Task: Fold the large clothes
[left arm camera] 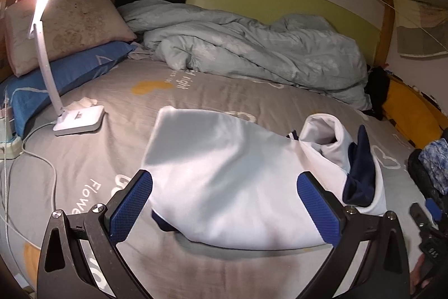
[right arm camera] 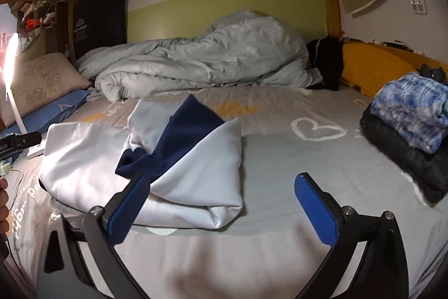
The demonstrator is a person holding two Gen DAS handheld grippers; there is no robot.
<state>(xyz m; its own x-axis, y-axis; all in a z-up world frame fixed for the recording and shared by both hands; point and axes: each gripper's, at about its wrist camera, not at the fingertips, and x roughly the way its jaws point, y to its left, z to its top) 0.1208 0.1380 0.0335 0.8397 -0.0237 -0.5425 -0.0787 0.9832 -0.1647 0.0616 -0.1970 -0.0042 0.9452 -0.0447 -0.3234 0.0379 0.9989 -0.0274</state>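
A white garment with navy blue trim (left arm camera: 232,173) lies partly folded on the grey bed sheet (left arm camera: 117,156). It also shows in the right wrist view (right arm camera: 92,159), its navy part (right arm camera: 179,142) turned up on top. My left gripper (left arm camera: 224,203) is open and empty, its blue pads (left arm camera: 131,206) either side of the garment's near edge, just above it. My right gripper (right arm camera: 224,208) is open and empty, hovering at the garment's near right corner. Its left pad (right arm camera: 128,206) overlaps the white cloth in view.
A lit white desk lamp (left arm camera: 78,119) stands on the bed at left, with a cable. Pillows (left arm camera: 64,30) lie at far left. A crumpled pale duvet (right arm camera: 201,60) lies at the back. A stack of folded clothes (right arm camera: 408,128) sits at right, by a yellow cushion (right arm camera: 372,66).
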